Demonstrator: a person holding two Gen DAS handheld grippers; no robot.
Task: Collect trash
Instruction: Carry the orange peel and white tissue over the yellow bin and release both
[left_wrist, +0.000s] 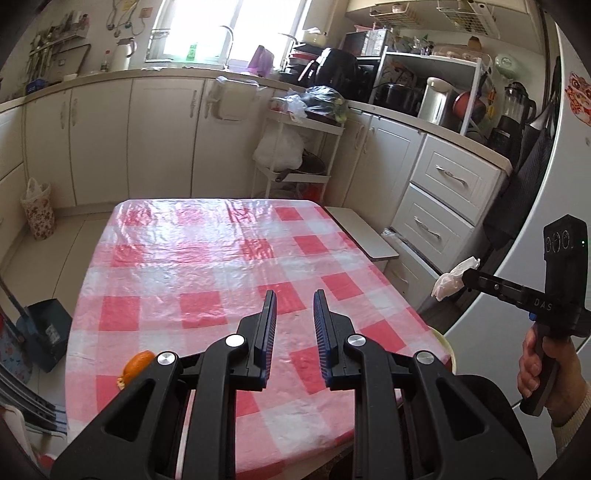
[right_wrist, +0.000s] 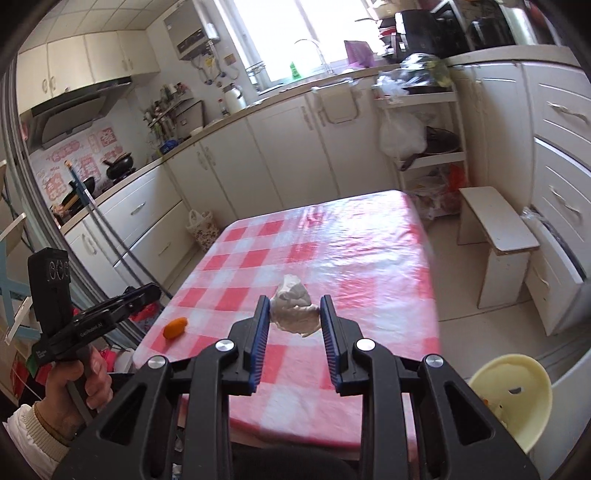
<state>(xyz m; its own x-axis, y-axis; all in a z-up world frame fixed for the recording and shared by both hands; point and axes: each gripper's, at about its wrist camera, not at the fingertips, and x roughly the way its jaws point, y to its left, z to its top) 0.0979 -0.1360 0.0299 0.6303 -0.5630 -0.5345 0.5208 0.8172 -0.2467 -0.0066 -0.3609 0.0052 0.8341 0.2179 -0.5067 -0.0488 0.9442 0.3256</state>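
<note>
White kitchen cabinets (left_wrist: 162, 136) ring the room where we stand over a table (left_wrist: 207, 251) in a red-checked plastic cloth. Our right gripper (right_wrist: 294, 315), raised above the table, pinches a crumpled white tissue (right_wrist: 295, 310) between its blue pads. Our left gripper (left_wrist: 294, 308) stands slightly parted with nothing in it. An orange peel (right_wrist: 175, 328) lies near the table's left edge.

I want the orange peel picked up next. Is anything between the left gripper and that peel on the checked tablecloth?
Nothing visible. The left gripper is empty, and the orange peel lies alone on bare tablecloth near the table's edge, beside that gripper.
</note>
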